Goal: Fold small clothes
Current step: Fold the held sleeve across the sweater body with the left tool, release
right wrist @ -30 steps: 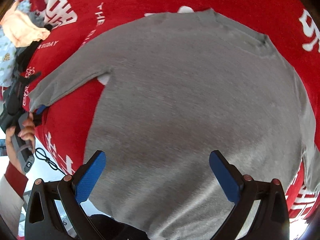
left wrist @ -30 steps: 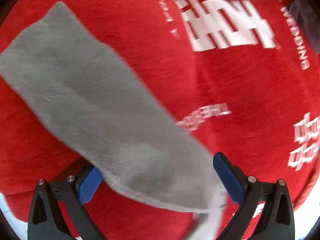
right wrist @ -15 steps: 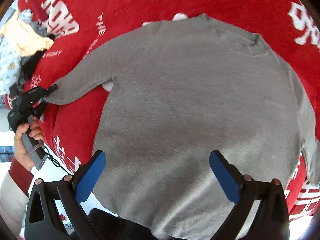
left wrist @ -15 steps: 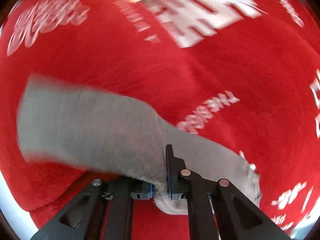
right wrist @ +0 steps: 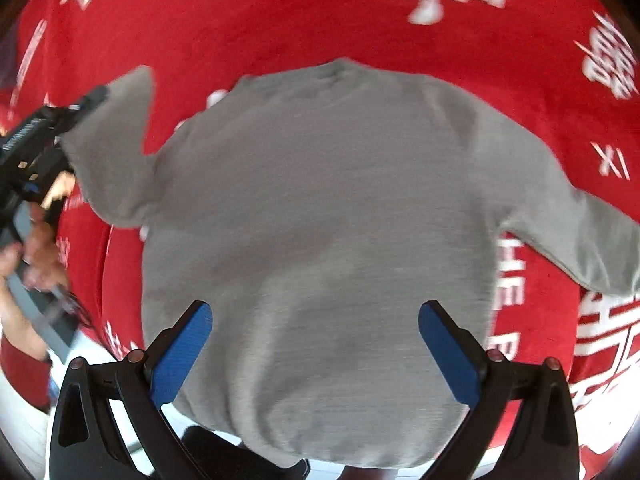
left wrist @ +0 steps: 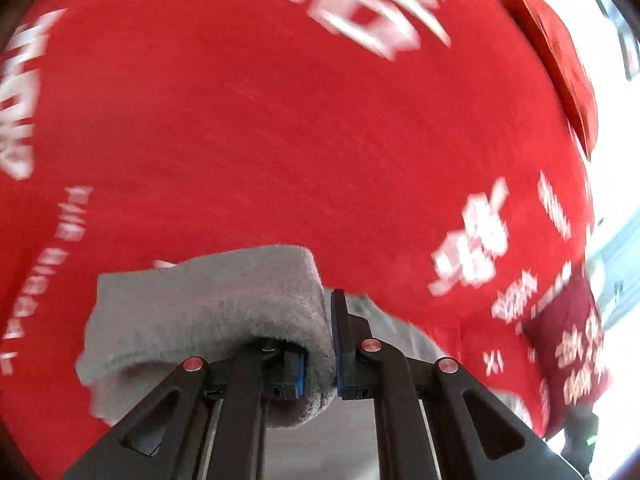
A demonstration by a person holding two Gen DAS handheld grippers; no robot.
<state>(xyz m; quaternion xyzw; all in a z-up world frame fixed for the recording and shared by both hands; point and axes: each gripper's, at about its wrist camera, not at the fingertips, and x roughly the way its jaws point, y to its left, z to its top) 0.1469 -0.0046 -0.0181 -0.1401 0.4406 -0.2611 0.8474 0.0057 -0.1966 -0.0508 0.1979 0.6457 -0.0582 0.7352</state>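
Your left gripper [left wrist: 334, 344] has its jaws clamped on the cuff end of the left sleeve [right wrist: 116, 148] of the grey knit long-sleeved sweater [right wrist: 320, 220]; in the left wrist view the fabric bunches and rolls over the inner blue pad, lifted clear of the red tablecloth with white printed lettering [left wrist: 280, 120]. From the right wrist view that sleeve is raised and bent at the shoulder, cuff pointing up and away from the hem. Step in hand looks like the first sleeve fold: sleeve gripped, not yet laid across the body. Next move, as I read it: carry the cuff inward over the chest panel, keep it low so the knit doesn't drag the shoulder, lay it flat, then release. Sweater body lies flat on the cloth, centre of the right wrist view, collar [right wrist: 340, 70] at the far side, hem at the near edge, partly overhanging the table by the look of it. Long axis runs collar to hem, roughly straight away from your right gripper. The other sleeve [right wrist: 580, 232] is spread out to the right, sloping back toward the near edge, cuff out of frame. Your right gripper [right wrist: 316, 344] hovers over the hem with jaws wide apart, holding nothing; can't tell if the pads touch the fabric
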